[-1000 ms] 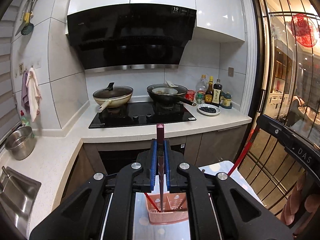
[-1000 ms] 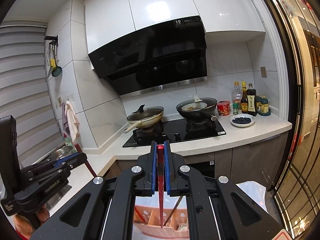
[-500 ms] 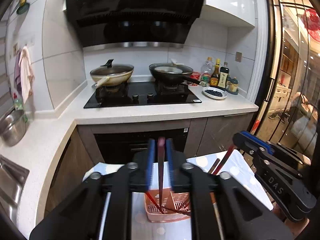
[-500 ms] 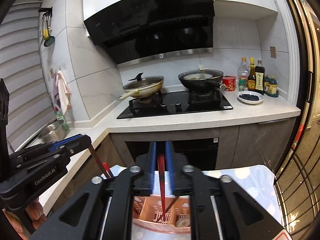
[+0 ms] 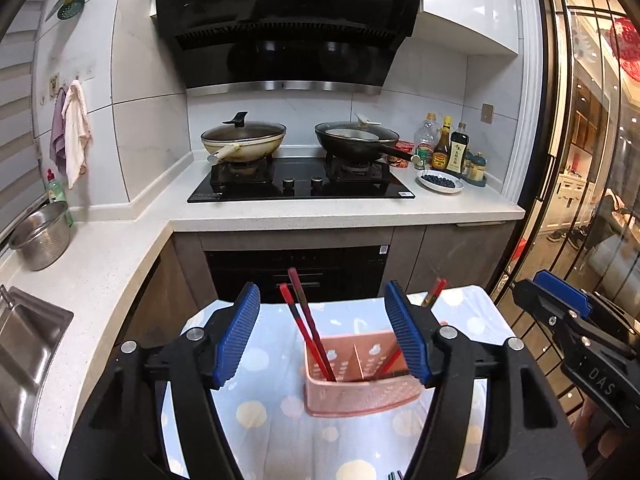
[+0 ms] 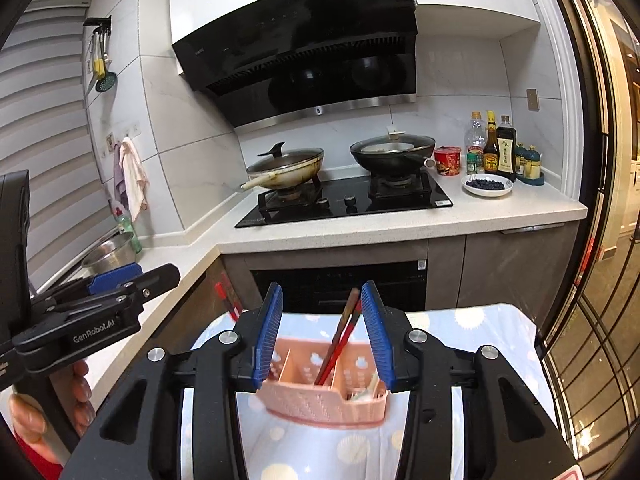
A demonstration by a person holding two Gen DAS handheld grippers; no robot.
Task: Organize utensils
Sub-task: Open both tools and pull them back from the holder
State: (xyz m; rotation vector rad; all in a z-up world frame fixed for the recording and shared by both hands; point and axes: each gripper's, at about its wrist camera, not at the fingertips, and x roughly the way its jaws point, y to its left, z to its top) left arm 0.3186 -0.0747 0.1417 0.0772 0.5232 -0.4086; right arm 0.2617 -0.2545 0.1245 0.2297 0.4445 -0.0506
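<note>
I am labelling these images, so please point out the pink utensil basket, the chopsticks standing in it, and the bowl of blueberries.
pink utensil basket (image 5: 360, 394), left wrist view, on its front wall.
chopsticks (image 5: 306, 322), left wrist view, on the shafts above the basket rim.
bowl of blueberries (image 6: 487, 185), right wrist view, on the berries.

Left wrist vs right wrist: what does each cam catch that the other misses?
Left wrist only: the sink at the lower left, and the right gripper side-on at the right edge.

Right wrist only: the left gripper side-on at the left, with the hand holding it.

Both: the pink utensil basket on the dotted tablecloth, with red chopsticks standing in it, plus the stove. Each camera's own jaws are open and empty.
</note>
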